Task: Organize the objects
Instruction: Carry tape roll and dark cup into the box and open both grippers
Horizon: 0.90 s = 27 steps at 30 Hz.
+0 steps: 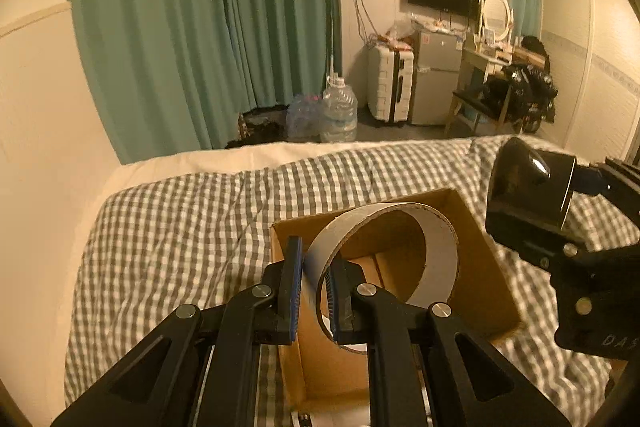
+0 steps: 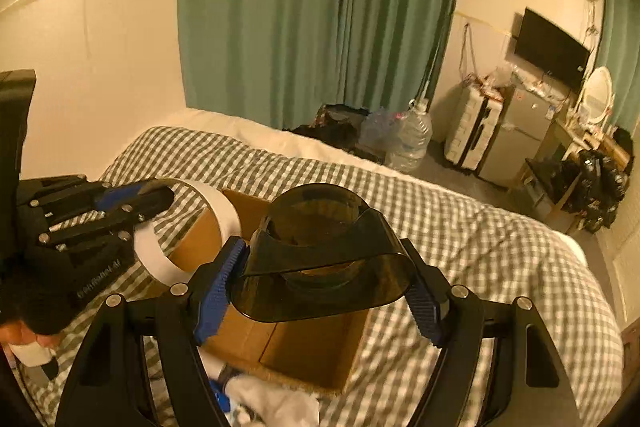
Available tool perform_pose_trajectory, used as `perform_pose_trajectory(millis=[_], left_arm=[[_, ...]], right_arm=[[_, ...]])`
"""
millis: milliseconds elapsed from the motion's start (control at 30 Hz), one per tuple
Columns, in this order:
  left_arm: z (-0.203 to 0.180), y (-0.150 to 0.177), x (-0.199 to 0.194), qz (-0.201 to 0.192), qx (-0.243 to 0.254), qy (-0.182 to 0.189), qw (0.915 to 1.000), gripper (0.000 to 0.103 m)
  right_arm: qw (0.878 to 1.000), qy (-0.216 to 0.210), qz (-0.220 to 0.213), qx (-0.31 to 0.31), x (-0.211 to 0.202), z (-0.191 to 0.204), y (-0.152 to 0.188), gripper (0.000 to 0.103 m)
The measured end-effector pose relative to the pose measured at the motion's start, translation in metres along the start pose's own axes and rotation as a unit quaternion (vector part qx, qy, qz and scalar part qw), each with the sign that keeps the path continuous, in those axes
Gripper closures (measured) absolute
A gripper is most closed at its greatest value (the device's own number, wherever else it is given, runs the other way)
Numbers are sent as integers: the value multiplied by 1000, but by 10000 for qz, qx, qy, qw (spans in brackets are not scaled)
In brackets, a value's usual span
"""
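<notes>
Holding both items over the box: left gripper is pinched tight on the wall of a white ring, one pad inside and one outside, ring hanging above the box opening. Right gripper is about half open, pads pressed on both sides of a dark tape dispenser, also above the box. Box sits on the checked bedcover.
</notes>
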<state>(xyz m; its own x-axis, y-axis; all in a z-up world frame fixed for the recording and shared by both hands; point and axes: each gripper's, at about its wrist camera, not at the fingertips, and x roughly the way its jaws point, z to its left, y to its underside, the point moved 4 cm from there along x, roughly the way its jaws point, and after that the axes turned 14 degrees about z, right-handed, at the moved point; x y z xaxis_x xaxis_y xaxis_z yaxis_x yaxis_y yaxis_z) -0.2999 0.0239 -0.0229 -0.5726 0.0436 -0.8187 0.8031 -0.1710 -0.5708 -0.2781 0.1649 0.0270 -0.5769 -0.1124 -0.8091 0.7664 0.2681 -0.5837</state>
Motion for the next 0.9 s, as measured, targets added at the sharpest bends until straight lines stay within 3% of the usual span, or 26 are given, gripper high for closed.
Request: perform_pose_trajectory(millis=[333, 667, 733, 800, 900], left_arm=[[2, -7, 74, 439, 86, -10, 9990, 92], [2, 3, 96, 659, 43, 93, 9978, 88], [1, 7, 94, 701, 59, 112, 9975, 80], [-1, 12, 91, 764, 50, 133, 9970, 60], [-3, 19, 81, 748, 18, 125, 9971, 31]], right_arm=[[9988, 43, 481, -67, 82, -8, -13, 28], [9984, -57, 554, -25, 100, -14, -3, 28], [9987, -27, 516, -11, 92, -13, -5, 25], [9993, 54, 379, 42, 81, -14, -6, 15], [9996, 9, 264, 124, 61, -14, -6, 14]])
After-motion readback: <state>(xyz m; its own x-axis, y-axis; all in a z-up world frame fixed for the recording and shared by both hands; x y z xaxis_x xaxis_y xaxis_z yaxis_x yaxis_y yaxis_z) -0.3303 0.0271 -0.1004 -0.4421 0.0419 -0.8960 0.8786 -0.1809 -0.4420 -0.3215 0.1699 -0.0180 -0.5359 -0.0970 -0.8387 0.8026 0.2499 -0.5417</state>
